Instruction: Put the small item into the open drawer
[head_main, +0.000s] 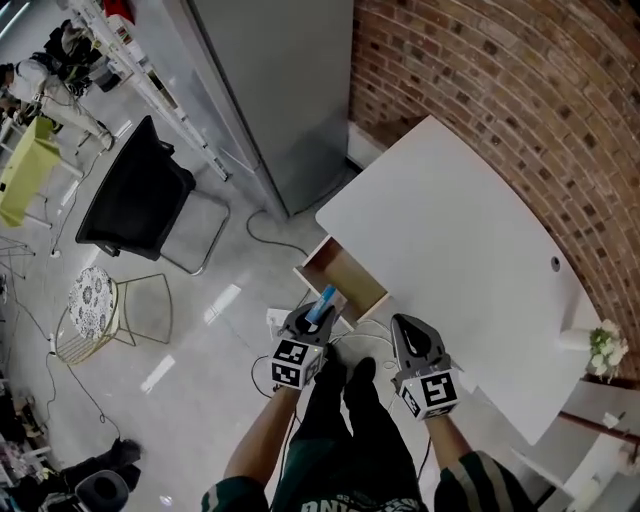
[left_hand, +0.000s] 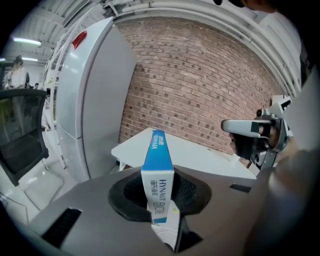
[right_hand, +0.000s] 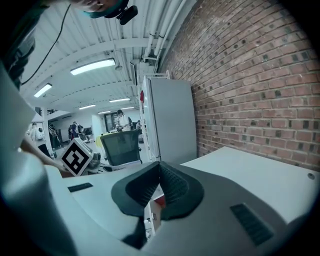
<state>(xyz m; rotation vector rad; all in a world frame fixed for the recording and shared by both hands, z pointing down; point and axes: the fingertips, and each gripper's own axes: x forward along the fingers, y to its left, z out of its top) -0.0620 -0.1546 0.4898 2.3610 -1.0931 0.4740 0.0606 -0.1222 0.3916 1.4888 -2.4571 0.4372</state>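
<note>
Left gripper (left_hand: 159, 196) is clamped on the small blue-and-white box (left_hand: 158, 172), at the open drawer's (head_main: 350, 279) near edge. Right gripper (right_hand: 159, 189) has its jaws together, near the drawer's near-right corner.
The box is probably light thin card, stiff lengthwise and crushable. It is pinched low across its narrow faces and stands upright. Whether it is over the drawer's rim cannot be told, and a white-and-red scrap below the right jaws is unreadable.
</note>
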